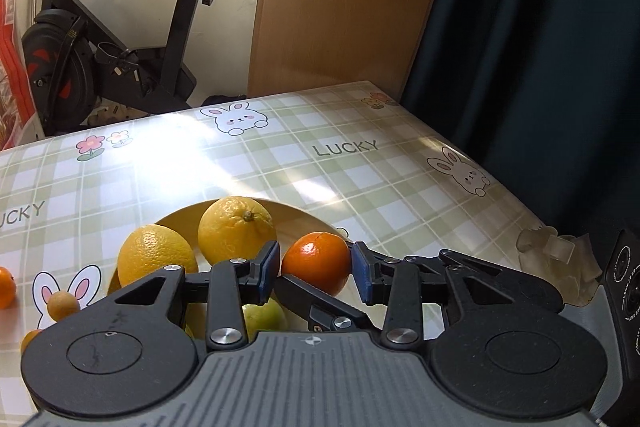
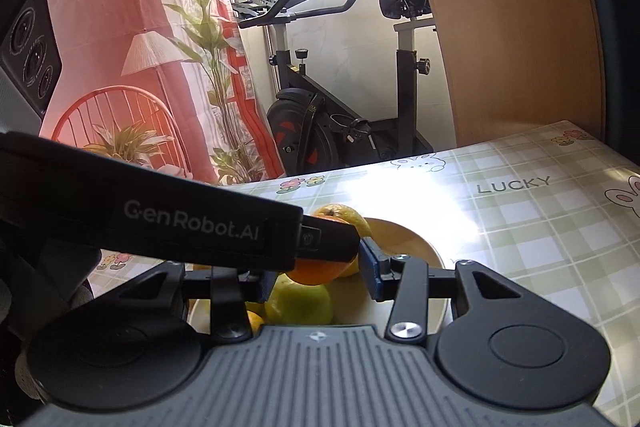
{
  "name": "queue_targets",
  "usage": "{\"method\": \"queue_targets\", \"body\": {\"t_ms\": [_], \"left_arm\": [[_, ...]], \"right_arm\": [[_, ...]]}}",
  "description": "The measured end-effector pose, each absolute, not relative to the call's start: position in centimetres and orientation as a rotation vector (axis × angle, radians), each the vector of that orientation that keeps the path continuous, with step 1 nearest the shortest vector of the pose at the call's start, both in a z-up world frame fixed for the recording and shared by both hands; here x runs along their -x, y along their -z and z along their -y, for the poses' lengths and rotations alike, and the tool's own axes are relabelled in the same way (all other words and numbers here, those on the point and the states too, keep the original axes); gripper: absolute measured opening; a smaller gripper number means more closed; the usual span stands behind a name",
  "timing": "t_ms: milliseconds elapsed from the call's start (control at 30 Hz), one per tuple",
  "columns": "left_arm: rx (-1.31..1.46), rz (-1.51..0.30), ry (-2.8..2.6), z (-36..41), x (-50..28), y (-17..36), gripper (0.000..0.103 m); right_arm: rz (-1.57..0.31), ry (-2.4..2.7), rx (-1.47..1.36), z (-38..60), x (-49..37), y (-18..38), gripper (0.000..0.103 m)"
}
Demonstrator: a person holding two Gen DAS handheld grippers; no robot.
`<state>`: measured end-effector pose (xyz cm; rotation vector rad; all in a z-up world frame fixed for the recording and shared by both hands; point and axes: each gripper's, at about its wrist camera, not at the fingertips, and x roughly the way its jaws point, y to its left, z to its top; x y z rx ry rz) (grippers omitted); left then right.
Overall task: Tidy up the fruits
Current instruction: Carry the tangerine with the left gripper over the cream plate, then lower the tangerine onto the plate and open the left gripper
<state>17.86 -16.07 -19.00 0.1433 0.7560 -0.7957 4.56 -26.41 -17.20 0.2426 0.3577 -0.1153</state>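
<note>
The table point(image 1: 360, 179) carries it all, and the cream bowl point(image 1: 304, 217) sits toward its near edge, already crowded. That is my first worry: two big yellow citrus point(image 1: 236, 231) fill the bowl's far side, with a green fruit point(image 2: 300, 301) low at the near side, so anything set on top could roll off the heap and over the rim.

My left tongs point(image 1: 316, 269) are narrow, clamped on the mandarin point(image 1: 316, 263) above the bowl. The pads catch it only at its sides, and a round, glossy skin could slip out if I tilt.

My right tongs point(image 2: 316, 277) are crowded in close beside them. The left tongs' body crosses the right view, so I cannot tell whether the right ones hold anything. The two may knock together and jar the mandarin loose.

A small brown fruit point(image 1: 63, 305) lies loose on the table just beside the bowl, and a bump could send it rolling.
</note>
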Motion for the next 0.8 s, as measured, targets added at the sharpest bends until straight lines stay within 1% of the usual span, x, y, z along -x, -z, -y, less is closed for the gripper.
{"method": "queue_targets", "body": {"t_ms": [200,500,700,800], "left_arm": [[-0.150,-0.784,0.787,18.3,-18.8,19.8,0.042],[-0.124,-0.805,0.756,17.9,-20.0,20.1,0.041],[-0.085,-0.811,0.768,17.1,-20.2,19.8,0.041],[-0.069,-0.780,0.782,16.5,-19.7,18.9,0.041]], "right_arm": [[-0.385,0.162,-0.197,27.8,-4.8,18.7,0.045],[-0.401,0.197,-0.158,27.5,-6.3,18.7,0.045],[-0.454,0.212,-0.151,27.4,-7.2,19.1,0.045],[-0.469,0.211,-0.147,27.4,-7.4,19.2,0.049]]}}
